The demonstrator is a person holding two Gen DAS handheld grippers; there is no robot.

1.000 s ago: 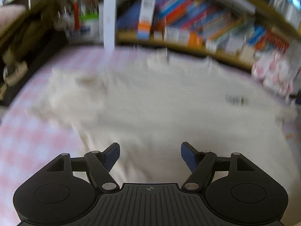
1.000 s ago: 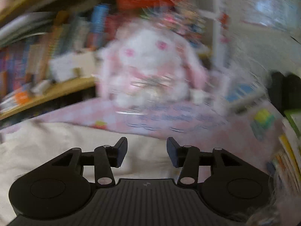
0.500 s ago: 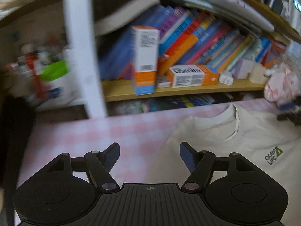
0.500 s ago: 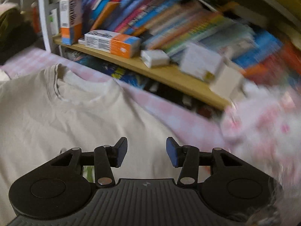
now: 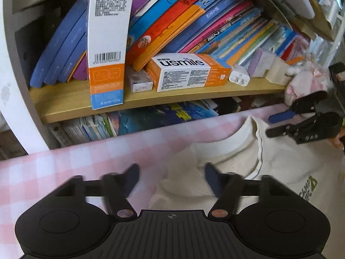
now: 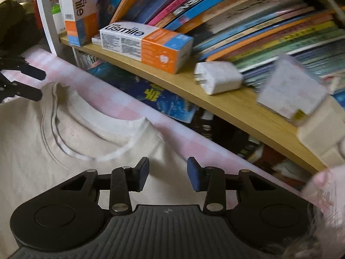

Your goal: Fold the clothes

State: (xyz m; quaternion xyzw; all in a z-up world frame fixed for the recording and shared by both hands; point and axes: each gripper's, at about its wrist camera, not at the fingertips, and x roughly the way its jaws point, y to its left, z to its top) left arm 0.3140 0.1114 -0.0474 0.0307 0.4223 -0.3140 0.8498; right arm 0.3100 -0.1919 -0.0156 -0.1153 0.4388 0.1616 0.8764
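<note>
The left tongs [image 5: 171,178] stand open and empty, above the left shoulder of the cream T-shirt [image 5: 280,168]; the T-shirt lies flat on the pink checked cloth [image 5: 64,168], collar [image 6: 86,118] toward the bookshelf [image 5: 151,101]; on the shelf stand an upright usmile box [image 5: 106,43], a lying usmile box [image 5: 187,73] and a white charger [image 6: 217,77]; the right tongs [image 6: 168,173] are open and empty, over the shirt's right shoulder beside the collar.

Leaning books [image 5: 194,21], usmile boxes [image 6: 146,43], white charger [image 6: 217,77] on wooden shelf [image 5: 194,96]
</note>
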